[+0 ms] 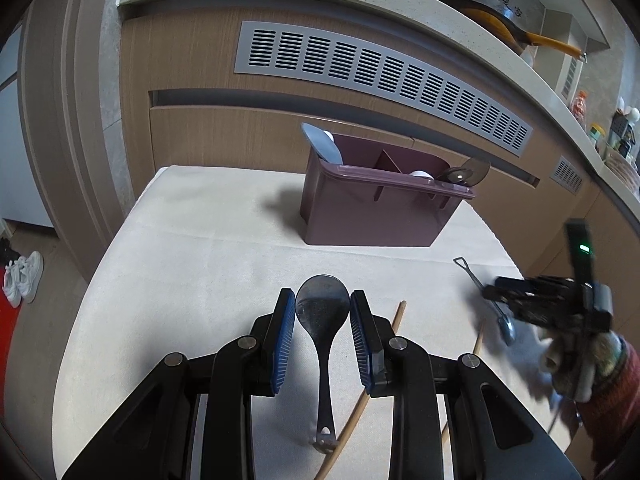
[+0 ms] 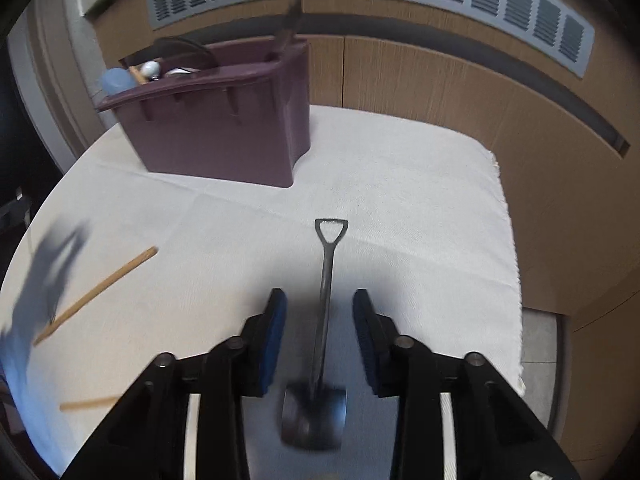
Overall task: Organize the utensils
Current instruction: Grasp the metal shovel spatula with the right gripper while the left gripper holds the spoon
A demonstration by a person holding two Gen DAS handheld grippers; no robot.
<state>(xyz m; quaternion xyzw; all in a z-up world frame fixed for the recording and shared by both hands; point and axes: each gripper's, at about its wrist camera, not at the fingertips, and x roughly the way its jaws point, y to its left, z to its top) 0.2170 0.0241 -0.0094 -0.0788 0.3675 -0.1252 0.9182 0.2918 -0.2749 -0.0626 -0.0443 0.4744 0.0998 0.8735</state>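
A dark metal spoon point(image 1: 322, 312) lies on the white cloth, bowl away from me. My left gripper point(image 1: 322, 306) is open with its blue-padded fingers on either side of the spoon's bowl. A shovel-shaped metal spoon point(image 2: 325, 280) lies on the cloth, handle pointing away. My right gripper point(image 2: 319, 306) is open and straddles its shaft; it also shows in the left wrist view point(image 1: 516, 296). A purple utensil holder point(image 1: 376, 204) stands at the back of the table and holds several utensils; the right wrist view shows it too point(image 2: 224, 136). Wooden chopsticks point(image 1: 360, 408) lie beside the dark spoon.
The white cloth point(image 1: 192, 264) covers the small table. Wooden cabinets with a grey vent point(image 1: 384, 76) stand behind it. The table's right edge point(image 2: 508, 240) is close to the right gripper. A chopstick point(image 2: 96, 292) lies at the left in the right wrist view.
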